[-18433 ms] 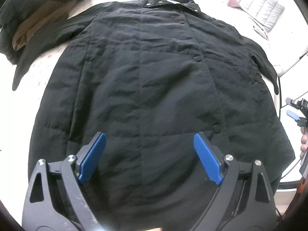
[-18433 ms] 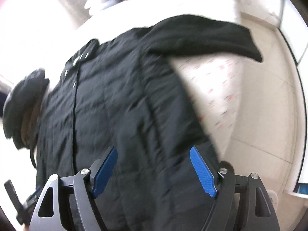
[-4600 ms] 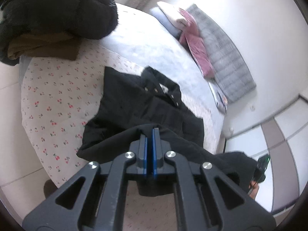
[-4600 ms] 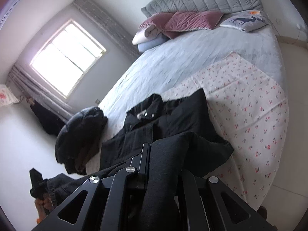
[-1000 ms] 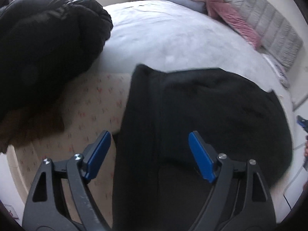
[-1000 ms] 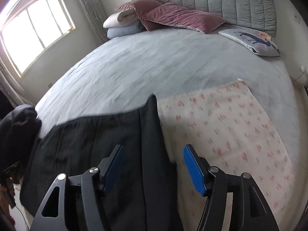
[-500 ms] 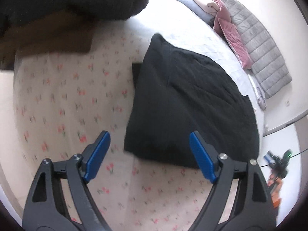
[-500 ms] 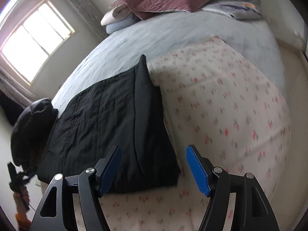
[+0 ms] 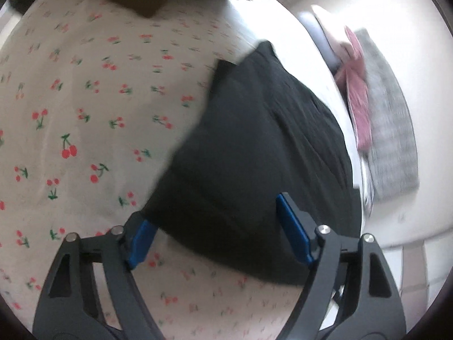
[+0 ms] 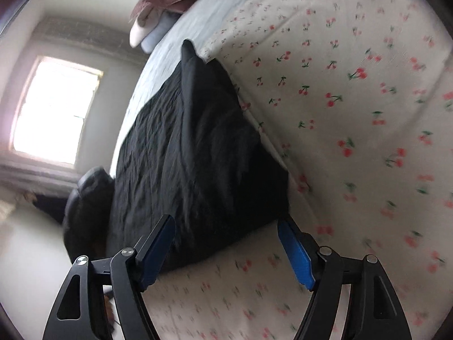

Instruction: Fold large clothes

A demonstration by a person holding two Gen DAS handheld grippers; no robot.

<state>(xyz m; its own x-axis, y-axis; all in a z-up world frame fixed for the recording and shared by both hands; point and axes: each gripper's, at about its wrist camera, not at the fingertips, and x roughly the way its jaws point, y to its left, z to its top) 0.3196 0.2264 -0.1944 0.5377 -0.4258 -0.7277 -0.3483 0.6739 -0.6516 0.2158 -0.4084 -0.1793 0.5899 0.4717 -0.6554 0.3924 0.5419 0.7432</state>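
1. Black and quilted, the folded coat (image 9: 254, 153) lies as a thick rectangular bundle on the cherry-print sheet (image 9: 85, 113) that covers the bed.
2. Just at the coat's near left corner, the left hand-held gripper (image 9: 218, 235) angles down over it, its blue pads (image 9: 294, 238) standing apart and drawing slightly closer; the corner shows between them, but neither pad presses on the fabric.
3. At the coat's other near corner, the right hand-held gripper (image 10: 229, 250) likewise points down, its blue pads (image 10: 294, 255) apart and widening, with the coat's edge in the gap and not gripped.
4. Beyond the coat's far edge, pale grey bedding (image 10: 198, 19) runs up to a heap of pink and white pillows (image 10: 158, 8).
5. To the coat's left, a dark puffy garment (image 10: 85, 212) is piled at the bed's edge, with something brown (image 9: 136, 0) beneath it.
6. Past that pile, a bright window (image 10: 53, 107) lights the wall.
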